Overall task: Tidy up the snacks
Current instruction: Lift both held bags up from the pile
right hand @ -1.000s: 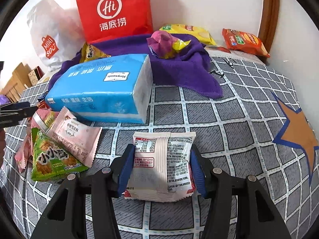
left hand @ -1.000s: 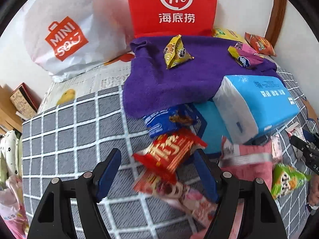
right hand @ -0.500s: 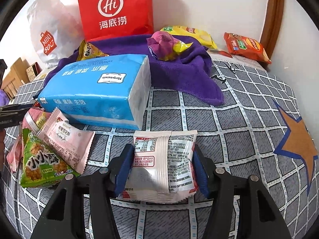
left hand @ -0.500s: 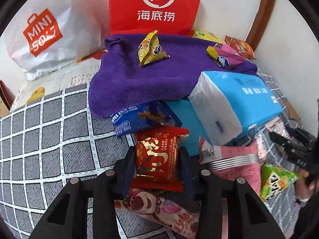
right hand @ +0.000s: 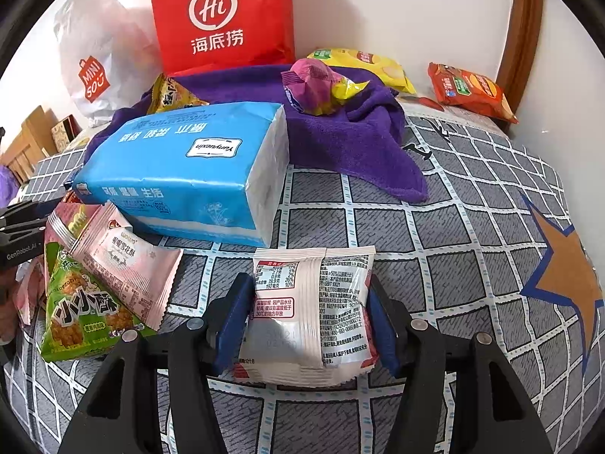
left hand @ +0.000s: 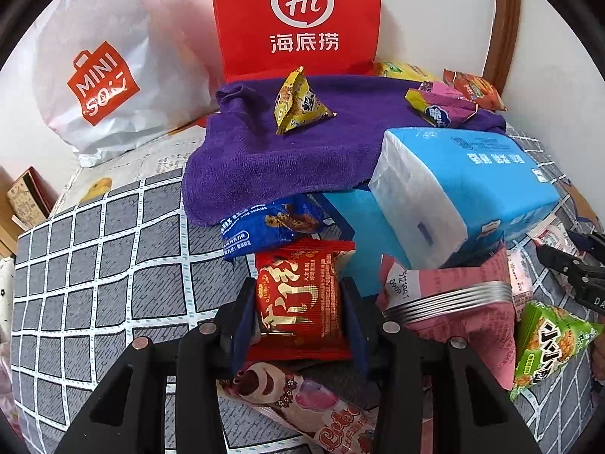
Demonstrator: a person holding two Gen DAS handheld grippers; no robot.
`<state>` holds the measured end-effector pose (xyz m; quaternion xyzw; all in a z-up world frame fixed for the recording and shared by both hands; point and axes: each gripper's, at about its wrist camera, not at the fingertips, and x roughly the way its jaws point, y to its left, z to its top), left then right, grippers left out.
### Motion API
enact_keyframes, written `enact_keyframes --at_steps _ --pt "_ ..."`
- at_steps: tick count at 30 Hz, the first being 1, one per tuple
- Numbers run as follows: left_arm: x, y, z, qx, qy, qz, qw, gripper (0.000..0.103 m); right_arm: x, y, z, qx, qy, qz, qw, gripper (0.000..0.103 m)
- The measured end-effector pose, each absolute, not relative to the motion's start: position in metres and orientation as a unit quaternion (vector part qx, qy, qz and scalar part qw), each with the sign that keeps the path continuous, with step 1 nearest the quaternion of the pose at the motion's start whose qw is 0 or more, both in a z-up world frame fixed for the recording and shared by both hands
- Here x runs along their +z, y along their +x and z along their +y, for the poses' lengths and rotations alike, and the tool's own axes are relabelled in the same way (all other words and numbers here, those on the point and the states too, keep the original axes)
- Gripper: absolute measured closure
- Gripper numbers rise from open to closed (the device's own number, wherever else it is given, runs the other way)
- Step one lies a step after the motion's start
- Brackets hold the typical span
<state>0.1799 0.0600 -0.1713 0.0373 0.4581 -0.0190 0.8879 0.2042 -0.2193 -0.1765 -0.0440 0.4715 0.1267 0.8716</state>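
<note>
My left gripper is shut on a red snack packet, held upright just above a pink bear-print packet on the checked bedcover. Its dark body also shows at the left edge of the right wrist view. My right gripper straddles a white snack packet that lies flat on the bedcover, printed back up. Both blue pads touch the packet's side edges.
A blue tissue pack lies ahead, with a pink packet and a green packet beside it. Behind are a purple towel carrying small snacks, a red paper bag, a white shopping bag, and chip bags by the wall.
My left jaws have closed onto the red packet and turned it upright. My right jaws have spread a little and the white packet lies flatter.
</note>
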Motion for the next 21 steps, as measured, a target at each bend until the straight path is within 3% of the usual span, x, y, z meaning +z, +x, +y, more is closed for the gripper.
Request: enact_keyframes --at_steps 21 --pt "-0.16 0.173 0.052 -0.024 0.035 0.448 0.893 0.063 -0.176 0.204 -0.221 0.13 -0.035 0.468 0.873 0.046"
